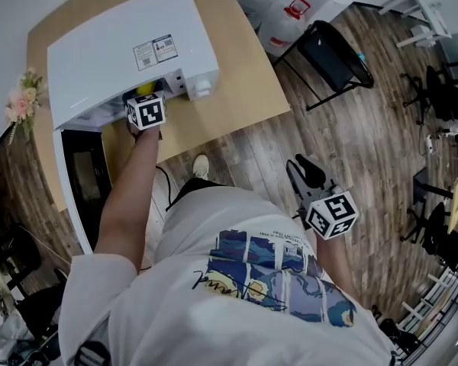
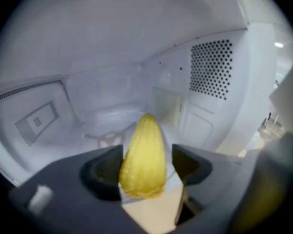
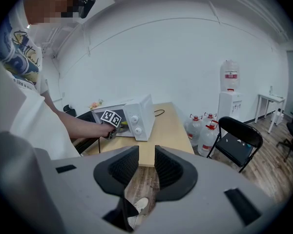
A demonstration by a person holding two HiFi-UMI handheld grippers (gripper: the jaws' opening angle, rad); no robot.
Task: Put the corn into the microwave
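The yellow corn cob (image 2: 144, 155) lies with its tip pointing into the white cavity of the microwave (image 1: 130, 44). It sits between the jaws of my left gripper (image 2: 146, 162), which stand wide with a gap on the right side, so the gripper is open. In the head view the left gripper (image 1: 142, 96) reaches into the microwave's mouth, with a bit of yellow corn (image 1: 143, 90) showing. The microwave door (image 1: 80, 178) hangs open. My right gripper (image 1: 305, 170) is held far off by the person's right side; its jaws (image 3: 146, 165) stand slightly apart and empty.
The microwave stands on a wooden table (image 1: 237, 90) with a cable behind it. A black folding chair (image 1: 332, 52) and several water jugs (image 1: 278, 6) stand right of the table. Flowers (image 1: 23, 97) sit at the left, and a water dispenser (image 3: 229, 89) stands by the wall.
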